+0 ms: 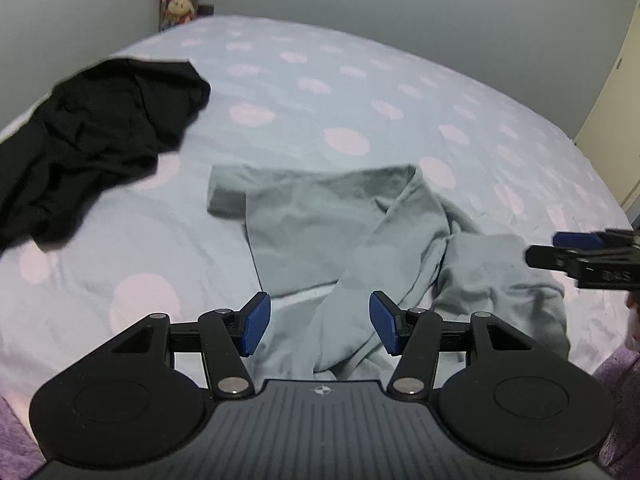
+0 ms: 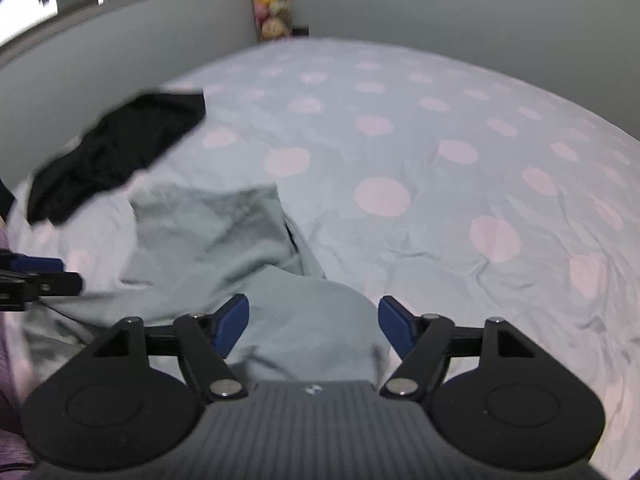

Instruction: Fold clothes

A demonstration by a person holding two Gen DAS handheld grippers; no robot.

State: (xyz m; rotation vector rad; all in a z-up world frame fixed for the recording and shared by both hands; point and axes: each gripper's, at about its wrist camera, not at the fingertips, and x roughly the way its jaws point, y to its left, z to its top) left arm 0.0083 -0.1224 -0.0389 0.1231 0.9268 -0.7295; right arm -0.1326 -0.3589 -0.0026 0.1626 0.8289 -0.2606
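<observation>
Grippers both open and empty, left gripper (image 1: pixel 320 326) and right gripper (image 2: pixel 314 328) low over crumpled grey-green garment (image 1: pixel 320 232) on dotted bedsheet (image 1: pixel 360 92); best to pinch two outer edges and pull flat before folding, avoiding bunched middle layers.

text: none legible | right hand-held gripper (image 1: pixel 560 250): marking on black body, too blurred to read

Dotted bed (image 1: pixel 360 92) (grey garment (image 1: pixel 320 232), black garment (image 1: pixel 100 136))
</observation>
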